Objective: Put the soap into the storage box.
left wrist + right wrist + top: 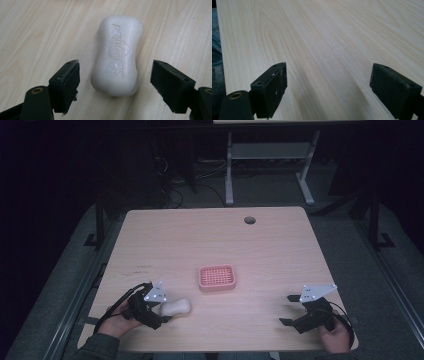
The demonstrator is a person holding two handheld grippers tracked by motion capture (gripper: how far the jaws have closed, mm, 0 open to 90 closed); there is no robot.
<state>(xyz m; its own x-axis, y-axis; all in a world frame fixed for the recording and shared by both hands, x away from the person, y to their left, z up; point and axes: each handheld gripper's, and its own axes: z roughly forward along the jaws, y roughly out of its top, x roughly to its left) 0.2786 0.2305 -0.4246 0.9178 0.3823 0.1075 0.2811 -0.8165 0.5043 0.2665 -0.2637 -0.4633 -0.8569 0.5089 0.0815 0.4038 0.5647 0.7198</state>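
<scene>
A pale wooden table (280,245) in a dark room carries one soap (117,56) and one pink dish (217,277). The left gripper (115,80), jaws apart, straddles the soap's near end without touching it; the soap's long axis runs straight ahead between the jaws. Well to the right, the right gripper (328,87) stands open over bare wood.

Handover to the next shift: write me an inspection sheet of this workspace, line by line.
Surface: wooden table, round hole near far edge, faint dark marks at left.
Job's things: white soap bar lying flat; pink slotted soap dish mid-table, holding nothing.
Clutter: nothing seen.
Grippers: left gripper open, jaws either side of the soap, not touching; right gripper open over bare wood.
Cables: black cable loops by left hand.
Surroundings: dark room, white desk frame behind.
</scene>
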